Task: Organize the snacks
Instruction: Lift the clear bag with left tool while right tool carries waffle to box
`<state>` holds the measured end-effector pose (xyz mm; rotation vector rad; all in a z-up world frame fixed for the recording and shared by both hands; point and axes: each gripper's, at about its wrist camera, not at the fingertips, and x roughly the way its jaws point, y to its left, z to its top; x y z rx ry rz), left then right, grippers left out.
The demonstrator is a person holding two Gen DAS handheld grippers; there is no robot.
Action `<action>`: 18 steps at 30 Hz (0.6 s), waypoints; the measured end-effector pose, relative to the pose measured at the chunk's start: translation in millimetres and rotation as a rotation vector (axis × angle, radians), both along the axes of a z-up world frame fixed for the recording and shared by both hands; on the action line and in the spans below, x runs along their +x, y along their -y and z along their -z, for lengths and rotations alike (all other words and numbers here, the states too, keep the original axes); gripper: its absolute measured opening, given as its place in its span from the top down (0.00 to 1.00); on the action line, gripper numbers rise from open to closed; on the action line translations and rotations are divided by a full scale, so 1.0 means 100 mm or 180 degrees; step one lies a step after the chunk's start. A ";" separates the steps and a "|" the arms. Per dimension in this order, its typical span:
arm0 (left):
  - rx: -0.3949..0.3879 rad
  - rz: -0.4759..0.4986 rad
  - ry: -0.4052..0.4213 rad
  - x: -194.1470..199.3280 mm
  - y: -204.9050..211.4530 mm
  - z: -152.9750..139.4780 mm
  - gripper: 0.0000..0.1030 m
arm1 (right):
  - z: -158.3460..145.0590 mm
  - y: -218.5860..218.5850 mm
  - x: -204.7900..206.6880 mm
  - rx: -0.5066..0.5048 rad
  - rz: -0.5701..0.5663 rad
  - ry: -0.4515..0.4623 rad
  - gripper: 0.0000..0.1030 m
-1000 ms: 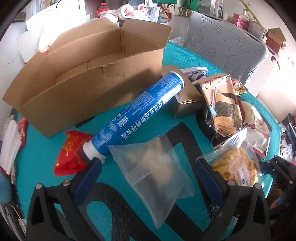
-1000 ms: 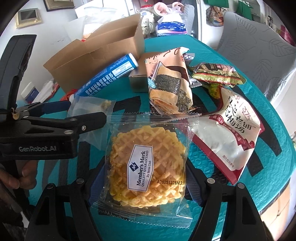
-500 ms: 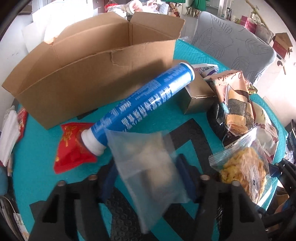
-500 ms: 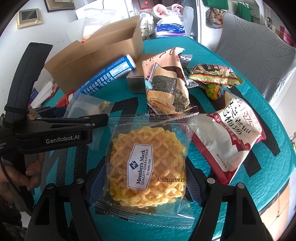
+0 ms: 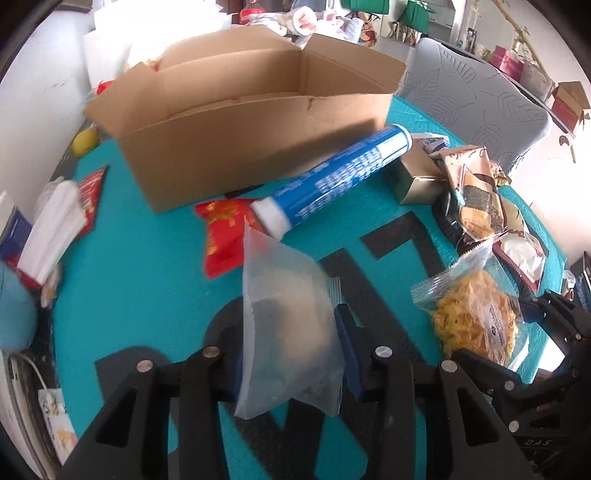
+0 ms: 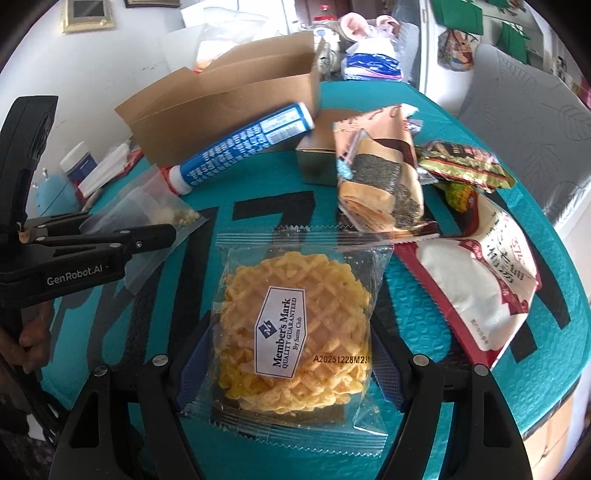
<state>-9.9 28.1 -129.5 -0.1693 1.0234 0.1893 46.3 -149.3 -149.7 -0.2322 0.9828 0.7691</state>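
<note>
the open cardboard box [image 5: 236, 122] is sitting at the far side of the teal table [image 5: 140, 280], a blue tube [image 5: 332, 177] lying against its front. the right gripper [image 6: 288, 354] is holding the waffle packet [image 6: 295, 332] between half-spread jaws. the left gripper [image 5: 291, 354] is closing narrowly on a clear zip bag [image 5: 288, 325], lifted just off the table.

Bright, cluttered room around a teal table

A grey leaf-patterned chair [image 5: 476, 92] stands beyond the table [image 5: 147, 280]; white wall [image 6: 55, 74] behind, green bags [image 6: 458, 13] hanging.
</note>
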 end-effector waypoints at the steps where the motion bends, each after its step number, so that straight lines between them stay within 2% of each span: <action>1: -0.0016 -0.0017 -0.0014 -0.04 -0.04 0.01 0.60 | 0.00 -0.05 -0.03 -0.0005 -0.0064 0.0019 0.25; 4: -0.0062 -0.0048 -0.0060 -0.12 -0.12 0.11 0.60 | 0.01 -0.17 -0.08 0.0002 -0.0222 0.0027 0.25; 9: -0.0027 -0.0089 0.0083 -0.07 -0.09 0.13 0.60 | 0.03 -0.30 -0.14 -0.0117 -0.0367 0.0169 0.25; 11: 0.0001 -0.0114 0.0123 -0.03 -0.06 0.14 0.56 | 0.05 -0.32 -0.16 -0.0146 -0.0391 0.0201 0.22; 13: 0.0051 -0.0100 0.0108 -0.01 -0.03 0.16 0.45 | 0.07 -0.36 -0.19 -0.0195 -0.0431 0.0258 0.21; 15: 0.0194 -0.0105 0.0079 0.08 0.07 0.17 0.43 | 0.09 -0.40 -0.22 -0.0261 -0.0473 0.0301 0.18; 18: 0.0093 -0.0152 0.0131 0.07 0.04 0.15 0.44 | 0.11 -0.46 -0.25 -0.0311 -0.0468 0.0337 0.17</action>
